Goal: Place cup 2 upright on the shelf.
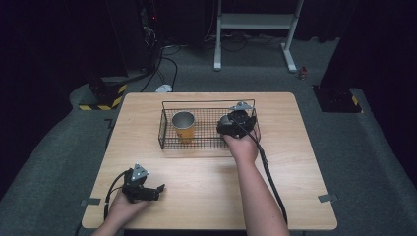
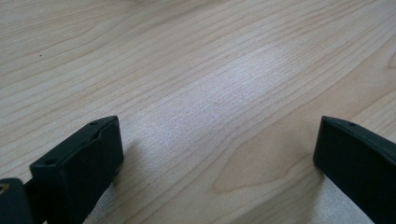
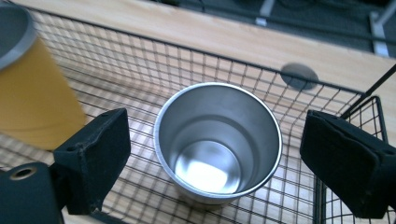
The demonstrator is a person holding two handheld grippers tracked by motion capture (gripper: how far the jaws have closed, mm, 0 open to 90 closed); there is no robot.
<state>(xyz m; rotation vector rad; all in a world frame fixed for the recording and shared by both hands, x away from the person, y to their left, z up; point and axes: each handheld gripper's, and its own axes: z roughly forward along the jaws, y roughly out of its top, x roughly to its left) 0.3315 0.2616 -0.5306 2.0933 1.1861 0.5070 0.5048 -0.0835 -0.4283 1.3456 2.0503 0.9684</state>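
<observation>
Two cups stand upright inside the wire basket (image 1: 164, 129), which sits toward the far side of the wooden table (image 1: 206, 191). Taking the basket as the landmark: the yellow cup (image 1: 184, 127) is in its left half, close to the left wall, and the steel cup (image 3: 218, 142) is in its right half, near the right wall and the corner where the rim meets the raised wire handle. The two cups stand apart, with bare mesh floor between them.

The right gripper (image 1: 235, 123) hangs over the basket's right half, directly above the steel cup. In the right gripper view its jaws stand wide apart, one on each side of the cup's rim, with a clear gap on both sides, so neither jaw touches the steel. The right jaw is near the basket's right wall, where room is tight; the left jaw has open mesh between it and the yellow cup.

The left gripper (image 1: 147, 191) rests well in front of the basket, near the table's front left corner. Its jaws are also spread apart with only bare wood between them.

Between the basket's front wall and the table's near edge the tabletop is a broad stretch of plain wood. Narrower strips of table run along the basket's left, right and far sides.
</observation>
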